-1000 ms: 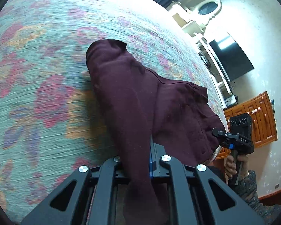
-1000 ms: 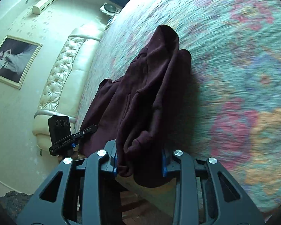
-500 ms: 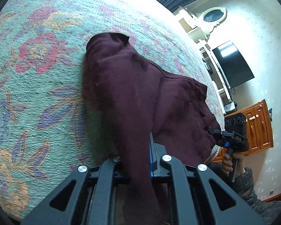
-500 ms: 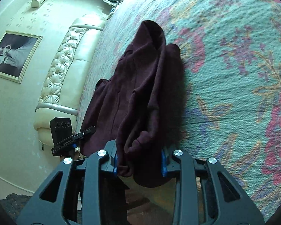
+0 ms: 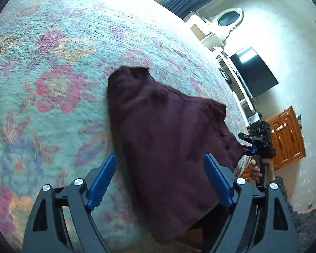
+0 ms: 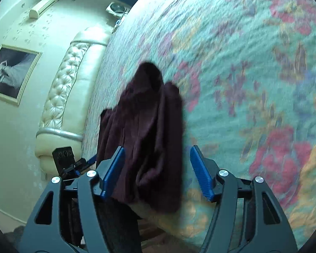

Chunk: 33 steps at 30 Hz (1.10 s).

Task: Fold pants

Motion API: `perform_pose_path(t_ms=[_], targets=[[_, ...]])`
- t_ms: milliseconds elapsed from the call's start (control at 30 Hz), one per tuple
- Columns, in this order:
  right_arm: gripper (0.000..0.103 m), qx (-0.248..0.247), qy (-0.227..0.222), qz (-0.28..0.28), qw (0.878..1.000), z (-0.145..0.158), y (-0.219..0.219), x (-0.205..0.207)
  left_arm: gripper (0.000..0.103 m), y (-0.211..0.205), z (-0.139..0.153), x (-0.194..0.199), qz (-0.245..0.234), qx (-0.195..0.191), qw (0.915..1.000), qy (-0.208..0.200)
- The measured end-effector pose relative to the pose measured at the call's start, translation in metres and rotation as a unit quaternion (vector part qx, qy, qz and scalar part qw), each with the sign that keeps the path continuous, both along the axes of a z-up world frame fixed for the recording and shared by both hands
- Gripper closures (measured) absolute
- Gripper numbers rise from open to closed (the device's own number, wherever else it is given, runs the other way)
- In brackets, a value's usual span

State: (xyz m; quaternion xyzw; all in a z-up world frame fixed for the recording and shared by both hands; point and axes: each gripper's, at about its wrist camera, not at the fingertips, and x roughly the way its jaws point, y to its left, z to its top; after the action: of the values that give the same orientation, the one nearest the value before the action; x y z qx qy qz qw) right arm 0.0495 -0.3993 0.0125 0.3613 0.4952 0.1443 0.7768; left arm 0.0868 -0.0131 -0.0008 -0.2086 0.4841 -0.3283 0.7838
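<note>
Opening both left gripper (image 5: 160, 181) and right gripper (image 6: 158, 170), jaws spreading, maroon pants (image 5: 168, 139) lying loose between them at 12 o'clock on floral bedspread (image 5: 52, 109).

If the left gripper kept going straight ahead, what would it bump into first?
Most likely the dark maroon pants. They lie on the flowery bedspread, right between and ahead of the left gripper, whose jaws are opening with no pad pressing the cloth. Depth is hard to judge.

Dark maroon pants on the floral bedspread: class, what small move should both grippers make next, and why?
Probably draw both grippers back. The left gripper and right gripper are opening, their blue pads clear of the dark maroon pants, which lie bunched at the edge of the floral bedspread; backing off allows a fresh grip.
</note>
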Motion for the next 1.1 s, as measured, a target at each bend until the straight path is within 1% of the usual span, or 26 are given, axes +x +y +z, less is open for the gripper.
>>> perform_pose_path(t_ms=[67, 133, 200, 267, 400, 467, 500, 533, 567, 600, 633, 700, 767, 800, 933, 1100], targets=[[0.039, -0.003, -0.003, -0.003, 1.000, -0.002, -0.002, 0.015, 0.020, -0.002, -0.005, 0.017, 0.005, -0.010, 0.9999, 0.013], [0.039, 0.012, -0.002, 0.002, 1.000, -0.009, -0.005, 0.034, 0.020, -0.009, -0.013, 0.036, 0.004, -0.024, 0.9993, 0.030], [0.039, 0.024, 0.002, 0.015, 1.000, -0.018, 0.000, 0.051, 0.020, -0.015, -0.018, 0.050, 0.005, -0.025, 0.9990, 0.036], [0.039, 0.023, 0.004, 0.024, 0.999, -0.023, 0.006, 0.065, 0.020, -0.019, -0.022, 0.063, 0.004, -0.027, 0.9987, 0.043], [0.038, 0.032, -0.005, 0.034, 0.999, -0.027, 0.011, 0.079, 0.019, -0.023, -0.031, 0.082, 0.008, -0.048, 0.9973, 0.055], [0.048, 0.021, -0.006, 0.040, 0.999, -0.027, 0.017, 0.080, 0.021, -0.019, -0.033, 0.088, 0.013, -0.062, 0.9961, 0.062], [0.062, 0.016, -0.003, 0.042, 0.999, -0.029, 0.017, 0.078, 0.027, -0.018, -0.033, 0.089, 0.014, -0.059, 0.9965, 0.058], [0.073, 0.021, -0.001, 0.041, 0.999, -0.031, 0.016, 0.077, 0.054, -0.019, -0.033, 0.088, 0.015, -0.035, 0.9979, 0.052], [0.076, 0.030, -0.001, 0.037, 0.999, -0.032, 0.020, 0.077, 0.067, -0.022, -0.035, 0.089, 0.013, -0.004, 0.9987, 0.048], [0.079, 0.032, -0.006, 0.036, 0.999, -0.031, 0.021, 0.075, 0.070, -0.022, -0.036, 0.088, 0.011, 0.001, 0.9989, 0.046], [0.080, 0.030, -0.010, 0.036, 0.999, -0.030, 0.022, 0.074, 0.078, -0.020, -0.036, 0.087, 0.010, -0.004, 0.9989, 0.045], [0.081, 0.025, -0.018, 0.034, 0.999, -0.025, 0.023, 0.070, 0.083, -0.022, -0.031, 0.085, 0.011, 0.008, 0.9991, 0.039], [0.082, 0.008, -0.025, 0.034, 0.999, -0.018, 0.026, 0.071, 0.086, -0.028, -0.022, 0.082, 0.009, 0.032, 0.9993, 0.019], [0.082, 0.002, -0.031, 0.034, 0.999, -0.014, 0.028, 0.072, 0.086, -0.030, -0.015, 0.081, 0.010, 0.038, 0.9992, 0.009], [0.083, -0.003, -0.045, 0.030, 0.999, -0.002, 0.034, 0.084, 0.086, -0.027, -0.003, 0.090, 0.018, 0.023, 0.9996, -0.001], [0.083, 0.000, -0.060, 0.024, 0.998, 0.005, 0.040, 0.120, 0.086, -0.015, 0.008, 0.125, 0.035, 0.020, 0.9991, -0.013]])
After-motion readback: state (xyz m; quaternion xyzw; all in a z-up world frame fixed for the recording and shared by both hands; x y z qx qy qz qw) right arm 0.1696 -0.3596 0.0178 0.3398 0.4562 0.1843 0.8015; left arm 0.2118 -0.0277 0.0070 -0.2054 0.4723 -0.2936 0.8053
